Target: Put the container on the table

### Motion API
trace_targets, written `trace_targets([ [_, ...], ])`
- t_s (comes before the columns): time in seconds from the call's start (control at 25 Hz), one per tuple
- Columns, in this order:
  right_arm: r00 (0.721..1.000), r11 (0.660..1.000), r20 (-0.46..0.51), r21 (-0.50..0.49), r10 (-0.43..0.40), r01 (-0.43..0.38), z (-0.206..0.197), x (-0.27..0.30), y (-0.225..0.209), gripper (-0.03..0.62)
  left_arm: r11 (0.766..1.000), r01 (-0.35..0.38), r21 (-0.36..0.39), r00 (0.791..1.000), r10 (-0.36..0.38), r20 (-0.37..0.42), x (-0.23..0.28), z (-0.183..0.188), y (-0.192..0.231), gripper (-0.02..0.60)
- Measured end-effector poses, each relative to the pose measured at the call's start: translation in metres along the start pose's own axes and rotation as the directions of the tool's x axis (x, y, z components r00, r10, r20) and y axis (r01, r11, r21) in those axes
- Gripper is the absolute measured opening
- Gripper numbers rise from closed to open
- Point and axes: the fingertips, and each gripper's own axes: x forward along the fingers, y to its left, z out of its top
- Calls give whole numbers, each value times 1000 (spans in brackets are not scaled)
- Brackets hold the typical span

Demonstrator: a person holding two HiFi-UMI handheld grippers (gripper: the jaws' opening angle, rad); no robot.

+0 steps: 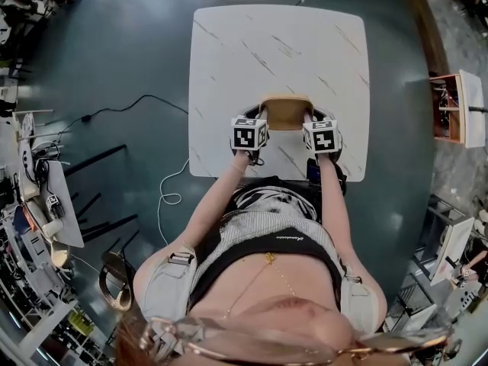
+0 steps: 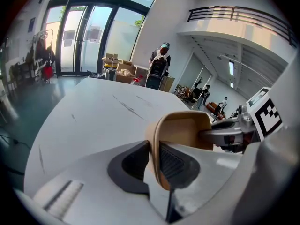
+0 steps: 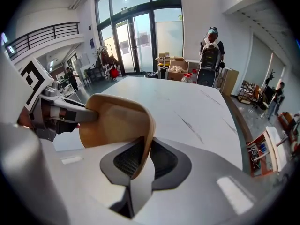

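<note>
Container, just one, tan like a little tub, was over the near side of the one white table. Two grippers held it. The left gripper pinched its left rim and the right gripper pinched its right rim.

We are seeing a black cable trailing across the teal floor, a wooden shelf unit standing at its right edge, and a person with a backpack standing beside cardboard boxes.

No text I can read anywhere, small white print on the person's black top too blurred
</note>
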Motion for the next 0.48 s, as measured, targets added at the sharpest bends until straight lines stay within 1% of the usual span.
trace_targets([
  [0.28, 998, 1000, -65, 21, 2, 0, -12, 21, -8, 70, 1000, -8, 19, 997, 9, -70, 23, -9, 6, 41],
  [0.48, 997, 999, -77, 49, 14, -10, -16, 34, -12, 74, 1000, -13, 23, 996, 15, -87, 37, -9, 10, 41],
])
